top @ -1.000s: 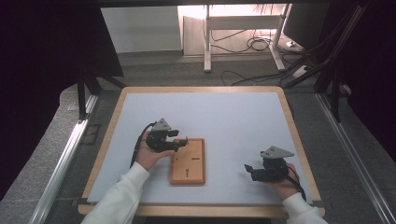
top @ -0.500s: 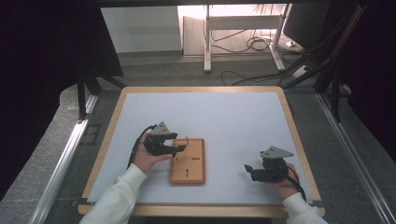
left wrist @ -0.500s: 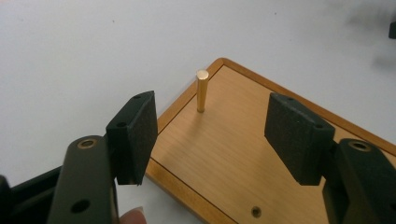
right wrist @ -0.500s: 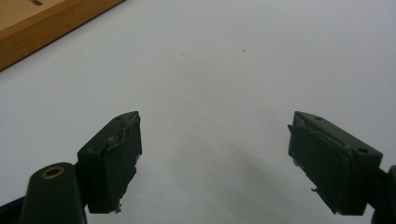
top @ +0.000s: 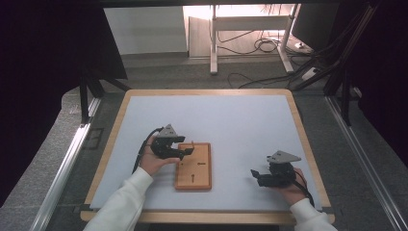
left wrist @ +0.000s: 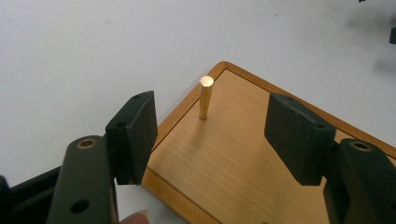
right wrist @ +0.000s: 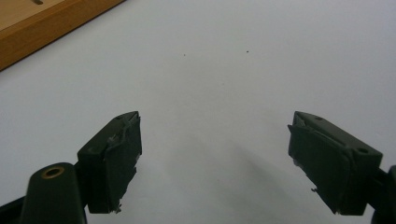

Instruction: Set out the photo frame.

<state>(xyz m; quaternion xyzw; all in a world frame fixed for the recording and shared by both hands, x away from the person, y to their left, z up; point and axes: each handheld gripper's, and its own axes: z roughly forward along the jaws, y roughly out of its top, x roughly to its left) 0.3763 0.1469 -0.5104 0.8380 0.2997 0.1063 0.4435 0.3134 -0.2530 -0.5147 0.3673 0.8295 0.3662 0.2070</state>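
So the left gripper (top: pixel 188 150) is sitting right at the far-left corner of the wooden board (top: pixel 194 166), which lies flat on the white table mat (top: pixel 231 120), a bit left of the middle and toward the near edge. From the left gripper view, the 2 black pads (left wrist: pixel 136 135) are spread wide apart with nothing pinched between them, and its jaws have just been opening a little more. A small brass peg (left wrist: pixel 205 97) stands upright near the board's corner, just beyond the gap between the pads and apart from both of them. In the high view the board also shows 2 small dark marks on its face, one near the middle (top: pixel 202 163) and one nearer the person (top: pixel 192 178); they could be more pegs or slots, it's too small to tell for sure. The right gripper (top: pixel 254 173) is well off to the right of the board, low over bare mat near the near-right corner of the table, held by the person's right hand (top: pixel 288 190). Its pads (right wrist: pixel 114 161) are also spread with only plain white mat between them, and a corner of the board peeks in at the far left of the right gripper view. The left hand (top: pixel 154 161) wraps that gripper from the near side, white sleeve (top: pixel 122 202) trailing back.
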